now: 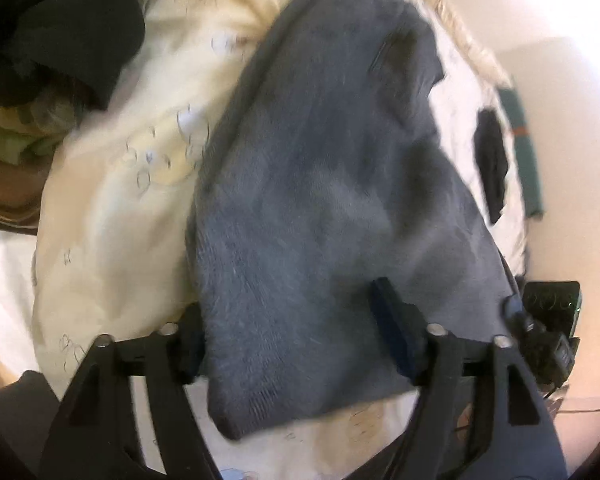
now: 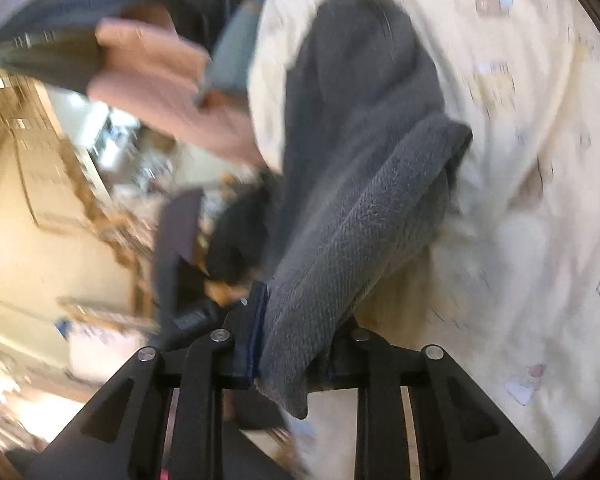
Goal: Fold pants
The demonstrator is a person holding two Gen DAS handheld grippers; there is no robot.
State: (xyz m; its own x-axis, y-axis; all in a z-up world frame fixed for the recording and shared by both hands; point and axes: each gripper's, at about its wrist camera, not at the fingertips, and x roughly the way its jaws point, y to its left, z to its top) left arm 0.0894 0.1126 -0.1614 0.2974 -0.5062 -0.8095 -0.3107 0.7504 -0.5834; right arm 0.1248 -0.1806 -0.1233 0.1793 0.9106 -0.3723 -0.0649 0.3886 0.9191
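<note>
The grey knit pants [image 1: 320,160] lie in a long folded band on a cream printed bedcover [image 1: 120,200]. My left gripper [image 1: 292,332] stands wide over their near end. The cloth fills the gap between its fingers, and the right finger [image 1: 392,320] rests on the fabric; the pads do not visibly squeeze it. In the right wrist view a thick fold of the pants [image 2: 360,120] is lifted off the bedcover [image 2: 520,160]. My right gripper [image 2: 296,340] is shut on that fold, with cloth bulging out past the pads.
A heap of dark clothes [image 1: 60,20] lies at the far left of the bed. A small black item [image 1: 490,160] and a green strip [image 1: 524,152] lie near the right edge. Pink cloth [image 2: 160,80] and blurred room furniture show beyond the bed's edge.
</note>
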